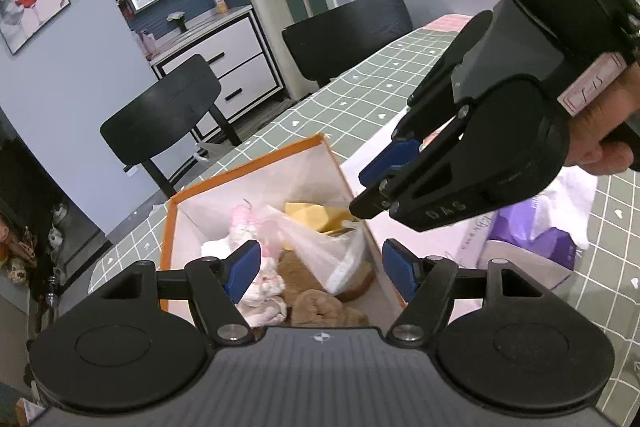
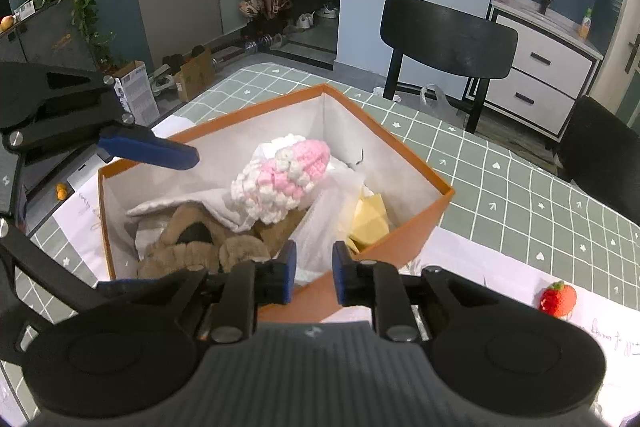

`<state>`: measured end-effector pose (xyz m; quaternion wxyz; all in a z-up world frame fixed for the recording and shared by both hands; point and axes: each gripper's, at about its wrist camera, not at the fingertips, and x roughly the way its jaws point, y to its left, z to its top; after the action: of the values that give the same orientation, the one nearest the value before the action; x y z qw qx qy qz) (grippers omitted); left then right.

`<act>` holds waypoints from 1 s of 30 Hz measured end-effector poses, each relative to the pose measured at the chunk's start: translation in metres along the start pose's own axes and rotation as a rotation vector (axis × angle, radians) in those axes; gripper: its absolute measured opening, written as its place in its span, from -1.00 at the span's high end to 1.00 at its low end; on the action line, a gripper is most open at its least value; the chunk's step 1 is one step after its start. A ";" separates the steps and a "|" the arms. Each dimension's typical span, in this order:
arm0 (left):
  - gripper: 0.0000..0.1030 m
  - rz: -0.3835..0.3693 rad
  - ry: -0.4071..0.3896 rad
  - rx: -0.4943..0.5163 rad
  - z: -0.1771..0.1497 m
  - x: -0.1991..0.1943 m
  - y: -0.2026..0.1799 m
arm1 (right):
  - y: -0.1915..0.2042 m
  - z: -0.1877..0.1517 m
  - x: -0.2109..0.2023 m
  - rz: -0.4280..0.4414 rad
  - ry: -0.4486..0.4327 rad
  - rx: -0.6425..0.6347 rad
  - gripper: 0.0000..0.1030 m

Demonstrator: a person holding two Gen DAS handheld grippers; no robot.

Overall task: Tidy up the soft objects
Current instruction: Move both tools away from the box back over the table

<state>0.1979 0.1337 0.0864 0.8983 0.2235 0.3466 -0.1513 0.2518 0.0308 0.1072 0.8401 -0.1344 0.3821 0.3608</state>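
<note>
The left gripper (image 1: 320, 269) hangs above the orange box (image 2: 416, 235), its blue pads set wide with nothing between them; through the gap show the box's contents. The right gripper (image 2: 314, 277) hovers over the box's near corner, its jaws only slightly parted and gripping nothing, the pads a narrow slot apart. In the left wrist view a hand (image 1: 600, 131) holds it from the right, above the box's right wall.

Inside the box lie a pink-and-white crocheted piece (image 2: 280, 183), a brown plush toy (image 2: 200, 247), a white cloth (image 2: 192, 205), a clear plastic bag (image 1: 324, 247) and a yellow sponge (image 2: 370, 217). They sit below the rim, which is free on all sides.

The box stands on white paper (image 2: 500, 267) over a green checked tablecloth (image 2: 520, 195). A small strawberry (image 2: 558, 298) rests on the paper to the right, apart from the box. A purple tissue pack (image 1: 532, 239) lies near the box's right side. Two black chairs (image 2: 444, 47) stand at the far table edge.
</note>
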 end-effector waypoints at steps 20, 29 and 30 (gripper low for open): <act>-0.69 0.059 -0.058 0.052 -0.003 -0.007 -0.051 | -0.068 -0.093 -0.072 -0.034 -0.079 0.080 0.57; -0.69 -0.029 -0.044 0.062 -0.035 0.000 -0.104 | -0.096 -0.156 -0.097 -0.030 -0.084 0.094 0.52; -0.69 -0.020 -0.046 0.077 -0.040 0.001 -0.111 | -0.097 -0.162 -0.101 -0.028 -0.085 0.092 0.51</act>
<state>0.1293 0.0585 0.0261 0.8953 0.2508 0.3220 -0.1785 0.1870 -0.1701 0.0681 0.8658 -0.0857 0.3605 0.3363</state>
